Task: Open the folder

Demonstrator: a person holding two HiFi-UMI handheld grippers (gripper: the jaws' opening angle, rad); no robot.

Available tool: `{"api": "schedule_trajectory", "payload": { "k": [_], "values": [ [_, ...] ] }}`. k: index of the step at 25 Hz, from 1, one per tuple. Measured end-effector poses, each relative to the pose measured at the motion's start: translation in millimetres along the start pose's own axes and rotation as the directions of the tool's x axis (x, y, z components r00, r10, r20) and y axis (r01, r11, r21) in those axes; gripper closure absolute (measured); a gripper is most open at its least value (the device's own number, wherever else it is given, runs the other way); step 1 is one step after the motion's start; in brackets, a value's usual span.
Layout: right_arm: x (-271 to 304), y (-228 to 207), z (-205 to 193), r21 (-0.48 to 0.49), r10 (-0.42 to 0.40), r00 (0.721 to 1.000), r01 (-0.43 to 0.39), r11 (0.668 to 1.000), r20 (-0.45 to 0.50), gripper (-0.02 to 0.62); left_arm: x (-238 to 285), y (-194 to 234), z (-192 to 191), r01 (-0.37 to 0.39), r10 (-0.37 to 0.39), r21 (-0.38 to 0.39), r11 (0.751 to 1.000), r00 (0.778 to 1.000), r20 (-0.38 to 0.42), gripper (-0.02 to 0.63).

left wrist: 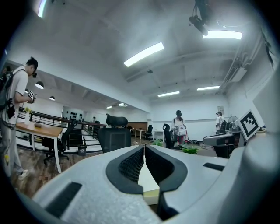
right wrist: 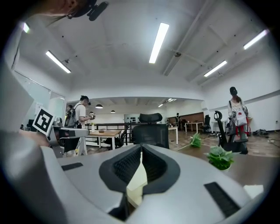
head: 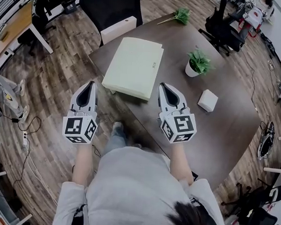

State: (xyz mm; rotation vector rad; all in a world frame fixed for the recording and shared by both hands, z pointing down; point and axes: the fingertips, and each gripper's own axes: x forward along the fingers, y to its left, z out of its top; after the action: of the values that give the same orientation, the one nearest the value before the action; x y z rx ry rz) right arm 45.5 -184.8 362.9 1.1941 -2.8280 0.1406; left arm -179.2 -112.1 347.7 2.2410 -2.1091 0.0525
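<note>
The left gripper (head: 91, 85) and right gripper (head: 164, 87) hover with jaws pressed together, pinching nothing. The closed folder (head: 134, 66) lies flat just ahead between them, so they are probably lined up to lift its cover. Its contents are hidden. Beyond the right gripper, a pot (head: 191, 71) holds a plant (head: 199, 61).

Left gripper (head: 91, 84) and right gripper (head: 164, 87) level side by side, pointing forward, jaws pressed together at the tips, arms (head: 82, 163) outstretched
</note>
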Motion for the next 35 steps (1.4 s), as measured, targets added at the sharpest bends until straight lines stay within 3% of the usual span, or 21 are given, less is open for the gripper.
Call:
{"api": "schedule_trajectory", "payload": {
  "k": [10,35],
  "values": [
    [-17,7,27,-0.048,0.008,0.998,-0.005,0.999,0.063,0.580,-13,-13,17,-0.007,0.007,0.012,1.000,0.999,0.036,0.590],
    [-47,10,61,-0.052,0.013,0.984,-0.004,0.999,0.177,0.580,-33,-28,38,-0.027,0.025,0.022,0.999,0.996,0.086,0.589]
  ]
}}
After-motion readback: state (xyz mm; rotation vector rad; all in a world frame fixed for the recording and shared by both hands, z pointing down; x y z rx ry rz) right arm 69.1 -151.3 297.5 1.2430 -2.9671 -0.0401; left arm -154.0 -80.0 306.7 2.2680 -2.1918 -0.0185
